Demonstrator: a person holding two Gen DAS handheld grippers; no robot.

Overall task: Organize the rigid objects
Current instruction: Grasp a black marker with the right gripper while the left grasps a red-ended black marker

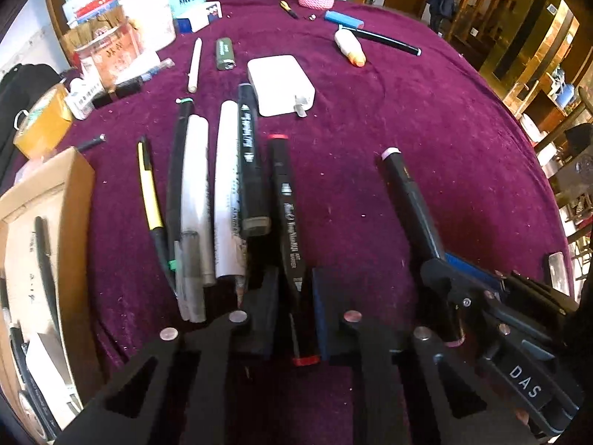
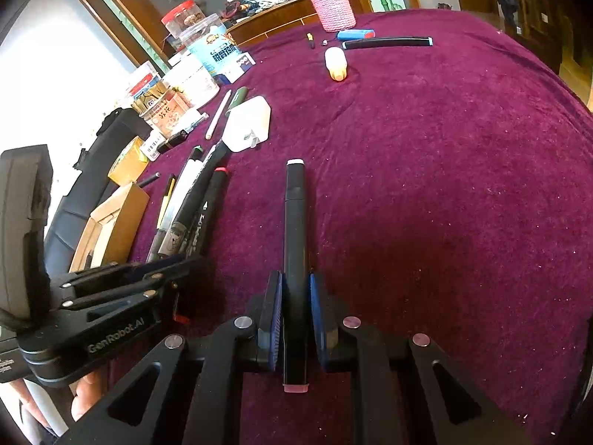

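Markers and pens (image 1: 218, 200) lie side by side on the purple cloth (image 1: 426, 148), their long axes running from the lower edge of the left wrist frame toward the top; left of them, at the frame's left edge, we see a cardboard box (image 1: 74, 193) with a pen already in it. Moving right, the red-capped marker (image 1: 287, 215) closes the row, and our left gripper (image 1: 294, 311) has it between the pads, which are drawn in against the barrel near its lower end; we judge it gripped, though the contact is partly shadowed. Further right, well apart from the row, the pink-capped marker (image 2: 295, 259) lies along the fingers of our right gripper (image 2: 295, 311), whose blue pads are clamped on its barrel; it points away from us toward the top of the right wrist frame. Since the row and the box sit to the left of both tools, the left hand is nearer them; we judge the next placement must carry each marker leftward, keeping its axis parallel to the row.
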